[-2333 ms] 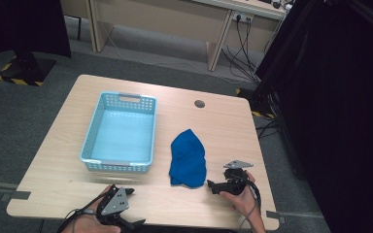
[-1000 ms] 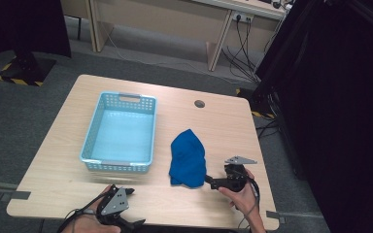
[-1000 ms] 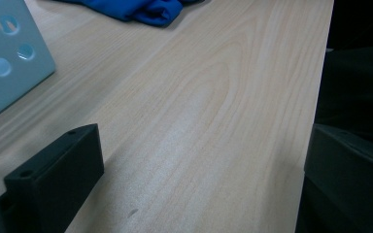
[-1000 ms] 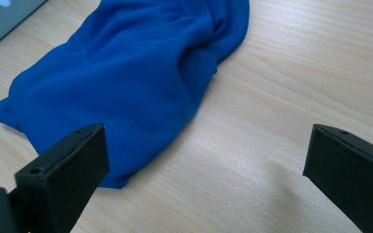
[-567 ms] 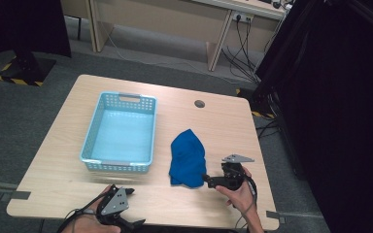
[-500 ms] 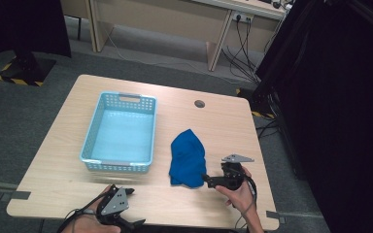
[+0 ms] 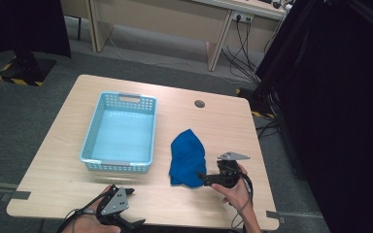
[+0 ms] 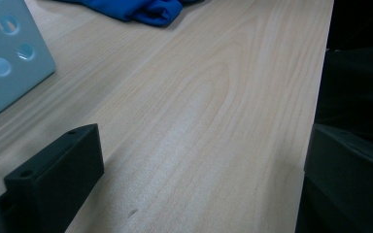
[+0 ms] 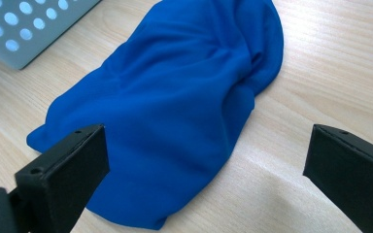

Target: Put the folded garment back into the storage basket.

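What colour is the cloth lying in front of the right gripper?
The cloth is plain deep blue; the right gripper view shows it best.

Bare table (image 7: 213, 121) right of basket (image 7: 120, 131), open lane there. Blue cloth (image 7: 188, 158) just ahead of right gripper (image 7: 201, 176), fingers spread wide. Clear wood ahead of left gripper (image 7: 128, 191).
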Demonstrator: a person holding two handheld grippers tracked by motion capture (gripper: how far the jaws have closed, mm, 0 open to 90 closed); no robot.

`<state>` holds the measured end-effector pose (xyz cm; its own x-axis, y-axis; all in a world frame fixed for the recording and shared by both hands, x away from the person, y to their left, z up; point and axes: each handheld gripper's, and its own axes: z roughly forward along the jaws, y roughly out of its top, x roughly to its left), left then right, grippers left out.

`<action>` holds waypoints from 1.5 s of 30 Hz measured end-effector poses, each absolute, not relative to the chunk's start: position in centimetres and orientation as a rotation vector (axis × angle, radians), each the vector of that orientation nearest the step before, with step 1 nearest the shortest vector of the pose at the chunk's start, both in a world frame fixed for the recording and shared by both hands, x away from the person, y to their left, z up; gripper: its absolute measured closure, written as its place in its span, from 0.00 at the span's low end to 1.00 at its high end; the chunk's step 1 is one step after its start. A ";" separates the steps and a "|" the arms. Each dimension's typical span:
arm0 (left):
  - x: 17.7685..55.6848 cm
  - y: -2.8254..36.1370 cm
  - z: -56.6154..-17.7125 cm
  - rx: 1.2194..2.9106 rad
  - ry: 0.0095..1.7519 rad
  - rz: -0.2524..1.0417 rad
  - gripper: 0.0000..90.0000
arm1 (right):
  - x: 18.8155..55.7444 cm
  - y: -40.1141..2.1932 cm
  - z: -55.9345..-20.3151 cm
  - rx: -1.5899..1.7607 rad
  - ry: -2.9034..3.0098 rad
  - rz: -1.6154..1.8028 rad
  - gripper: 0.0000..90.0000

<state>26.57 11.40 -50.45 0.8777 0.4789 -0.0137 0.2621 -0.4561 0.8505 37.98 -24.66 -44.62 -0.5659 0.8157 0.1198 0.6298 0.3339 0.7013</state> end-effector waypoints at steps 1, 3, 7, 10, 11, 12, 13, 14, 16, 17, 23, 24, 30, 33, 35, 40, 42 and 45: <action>26.6 11.4 -50.5 2.069 0.536 0.280 0.00 | 38.0 -24.6 -44.6 1.307 2.346 1.058 0.03; 26.6 11.4 -50.5 2.069 0.536 0.280 0.00 | 38.1 -24.4 -44.6 1.299 2.351 1.057 0.03; 26.6 11.4 -50.5 2.069 0.536 0.280 0.00 | 38.2 -24.0 -44.4 1.299 2.353 1.060 0.03; 26.6 11.4 -50.5 2.069 0.536 0.281 0.00 | 38.3 -23.8 -44.3 1.289 2.354 1.066 0.03; 26.6 11.4 -50.5 2.069 0.536 0.280 0.00 | 38.3 -23.7 -44.3 1.291 2.354 1.067 0.03; 26.6 11.4 -50.5 2.069 0.536 0.280 0.00 | 38.3 -23.6 -44.2 1.293 2.355 1.068 0.03; 26.6 11.4 -50.5 2.069 0.536 0.280 0.00 | 38.4 -23.6 -44.2 1.292 2.355 1.071 0.03; 26.6 11.4 -50.5 2.069 0.536 0.281 0.00 | 38.4 -23.6 -44.2 1.292 2.355 1.071 0.03; 26.6 11.4 -50.5 2.069 0.536 0.280 0.00 | 38.4 -23.5 -44.2 1.295 2.354 1.073 0.03; 26.6 11.4 -50.5 2.069 0.536 0.280 0.00 | 38.5 -23.4 -44.2 1.297 2.353 1.074 0.03; 26.6 11.4 -50.5 2.069 0.536 0.280 0.00 | 38.7 -23.2 -44.1 1.296 2.352 1.080 0.03; 26.6 11.4 -50.5 2.069 0.536 0.280 0.00 | 38.7 -23.1 -44.0 1.299 2.352 1.083 0.03; 26.6 11.4 -50.5 2.069 0.536 0.281 0.00 | 38.9 -22.9 -44.0 1.296 2.356 1.089 0.03; 26.6 11.4 -50.5 2.069 0.536 0.280 0.00 | 39.0 -22.7 -43.9 1.296 2.355 1.092 0.03; 26.6 11.4 -50.5 2.069 0.536 0.280 0.00 | 39.0 -22.6 -43.9 1.298 2.355 1.094 0.03; 26.6 11.4 -50.5 2.069 0.536 0.280 0.00 | 39.2 -22.5 -43.9 1.297 2.355 1.095 0.03; 26.6 11.4 -50.5 2.069 0.536 0.280 0.00 | 39.3 -22.5 -43.9 1.303 2.353 1.097 0.03; 26.6 11.4 -50.5 2.069 0.537 0.280 0.00 | 39.5 -22.4 -43.8 1.301 2.351 1.099 0.03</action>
